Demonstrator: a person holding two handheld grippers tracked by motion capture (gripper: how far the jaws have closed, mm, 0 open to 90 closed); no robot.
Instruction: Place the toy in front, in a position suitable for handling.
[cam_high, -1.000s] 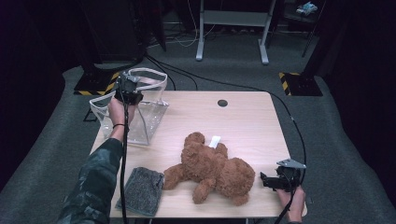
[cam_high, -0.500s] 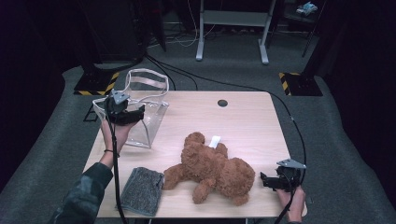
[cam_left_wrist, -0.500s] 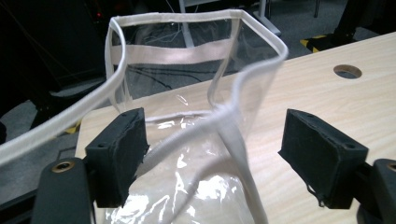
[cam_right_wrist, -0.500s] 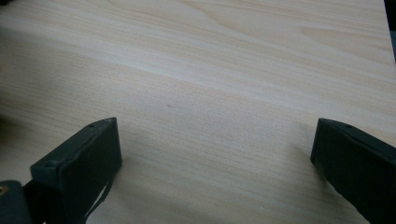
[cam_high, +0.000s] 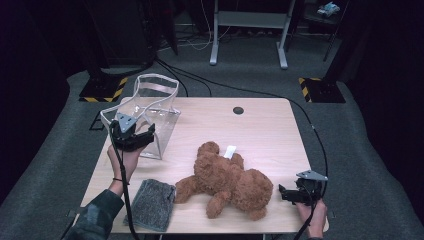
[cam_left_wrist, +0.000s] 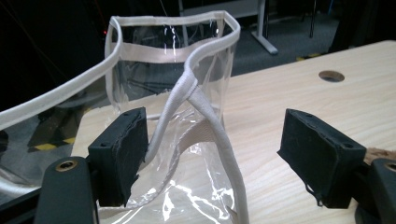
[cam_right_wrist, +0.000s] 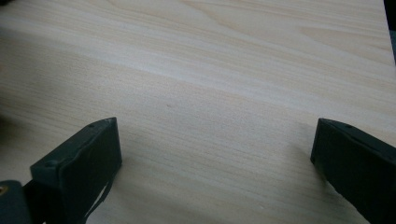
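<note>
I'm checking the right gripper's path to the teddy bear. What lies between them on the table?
Nothing: in the high view, bare wooden table separates the open right gripper from the teddy bear.

High view looks down on the table (cam_high: 270, 130); left gripper view shares its clear bag (cam_left_wrist: 173, 60), close.

The wooden table (cam_high: 270, 125) carries one clear plastic bag (cam_high: 150, 107) with white trim at about ten o'clock, one brown teddy bear (cam_high: 227, 180) near the middle toward five o'clock, and one grey cloth pad (cam_high: 150, 205) at seven o'clock. There are two hand-held grippers, the left gripper (cam_high: 142, 140) at nine o'clock and the right gripper (cam_high: 286, 194) at four o'clock. One round hole (cam_high: 238, 110) sits in the tabletop at twelve o'clock.
</note>
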